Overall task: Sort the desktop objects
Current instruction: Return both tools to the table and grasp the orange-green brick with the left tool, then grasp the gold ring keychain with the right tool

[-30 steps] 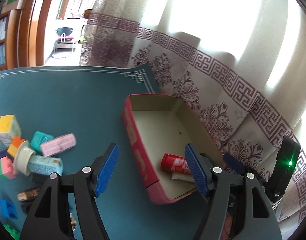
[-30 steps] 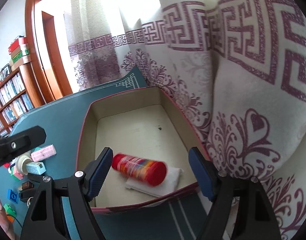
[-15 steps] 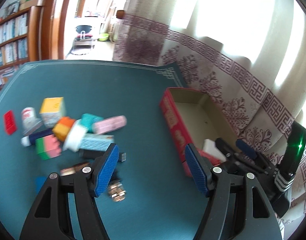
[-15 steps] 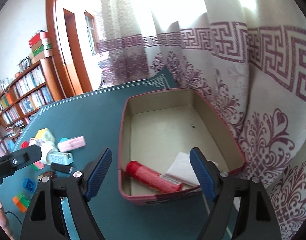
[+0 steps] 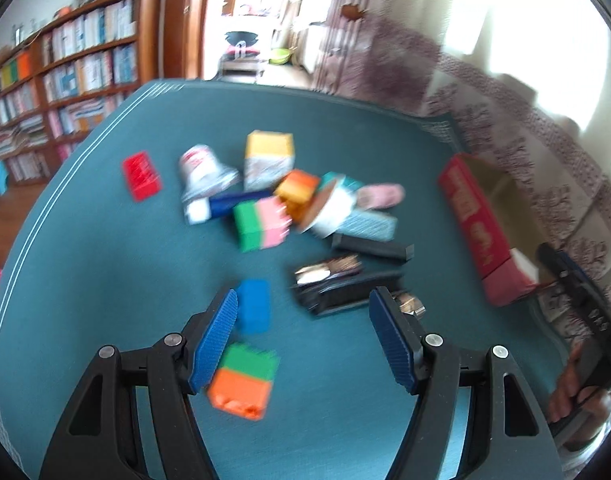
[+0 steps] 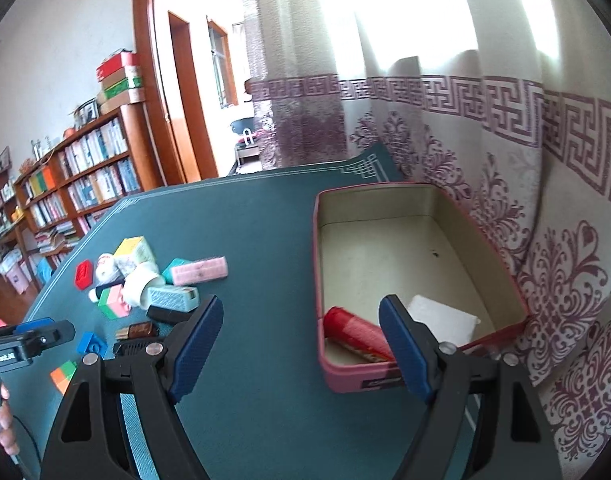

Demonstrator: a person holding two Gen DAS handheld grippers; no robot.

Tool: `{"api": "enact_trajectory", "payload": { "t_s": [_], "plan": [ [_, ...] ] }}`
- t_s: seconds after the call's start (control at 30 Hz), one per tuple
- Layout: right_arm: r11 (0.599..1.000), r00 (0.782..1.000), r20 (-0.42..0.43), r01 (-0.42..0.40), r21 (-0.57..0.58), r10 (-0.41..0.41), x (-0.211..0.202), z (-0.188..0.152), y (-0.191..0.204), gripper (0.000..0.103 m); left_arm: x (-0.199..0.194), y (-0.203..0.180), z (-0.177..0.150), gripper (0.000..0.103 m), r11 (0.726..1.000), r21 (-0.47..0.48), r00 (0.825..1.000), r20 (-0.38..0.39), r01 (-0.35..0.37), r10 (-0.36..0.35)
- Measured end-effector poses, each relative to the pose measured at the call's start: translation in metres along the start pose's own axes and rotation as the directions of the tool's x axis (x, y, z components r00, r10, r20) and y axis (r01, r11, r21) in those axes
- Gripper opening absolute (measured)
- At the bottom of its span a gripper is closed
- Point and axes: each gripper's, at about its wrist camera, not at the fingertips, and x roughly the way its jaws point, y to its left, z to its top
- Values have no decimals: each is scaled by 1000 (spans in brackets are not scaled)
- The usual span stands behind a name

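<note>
My left gripper (image 5: 303,322) hangs open and empty over a heap of small things on the teal mat (image 5: 105,272): a blue brick (image 5: 254,306) by its left pad, a green-and-orange block (image 5: 243,380) below, a black stapler (image 5: 345,292) ahead. Further off lie a green-and-pink block (image 5: 261,222), a red brick (image 5: 141,176) and a yellow box (image 5: 269,154). My right gripper (image 6: 301,330) is open and empty, just in front of the pink tin (image 6: 517,284). Inside the tin lie a red tube (image 6: 357,334) and a white pad (image 6: 441,318).
A patterned curtain (image 6: 525,168) hangs right behind the tin along the mat's far edge. Bookshelves (image 6: 65,188) and a doorway (image 6: 209,100) stand beyond the table. A hand (image 5: 573,392) holding the right gripper shows at the right of the left wrist view.
The left gripper has swung left, away from the tin and over the heap of objects. The right gripper has drawn back from the tin, leaving the red tube lying inside.
</note>
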Motion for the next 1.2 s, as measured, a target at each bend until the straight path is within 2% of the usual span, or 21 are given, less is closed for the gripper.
{"api": "enact_trajectory", "payload": {
  "t_s": [0.23, 0.5, 0.83, 0.87, 0.93, 0.97, 1.0, 1.1, 1.2],
  "plan": [
    [999, 998, -41, -51, -15, 51, 3, -10, 15, 83, 8, 29, -23, 72, 999, -1, 997, -60, -45, 45],
    [977, 971, -125, -211, -43, 204, 10, -25, 43, 83, 24, 35, -42, 72, 999, 19, 991, -126, -50, 52],
    [964, 949, -207, -256, -67, 238, 25, -43, 64, 84, 26, 36, -45, 71, 997, 66, 995, -83, -48, 54],
    [964, 947, -212, -259, -65, 241, 25, -45, 64, 84, 27, 35, -46, 67, 996, 71, 995, -81, -45, 51],
    [958, 940, -226, -278, -64, 257, 28, -46, 66, 84, 27, 34, -47, 52, 995, 84, 996, -77, -45, 51],
    [954, 933, -235, -294, -61, 273, 28, -46, 67, 84, 28, 34, -47, 39, 995, 90, 996, -77, -43, 50],
    [946, 921, -250, -320, -53, 298, 30, -48, 68, 84, 28, 34, -47, 35, 995, 94, 996, -77, -39, 47],
    [935, 906, -275, -350, -54, 323, 31, -52, 73, 84, 26, 32, -49, 34, 993, 108, 997, -64, -40, 48],
    [933, 904, -284, -353, -75, 319, 31, -55, 79, 84, 24, 30, -49, 34, 993, 115, 998, -49, -32, 38]
  ]
}}
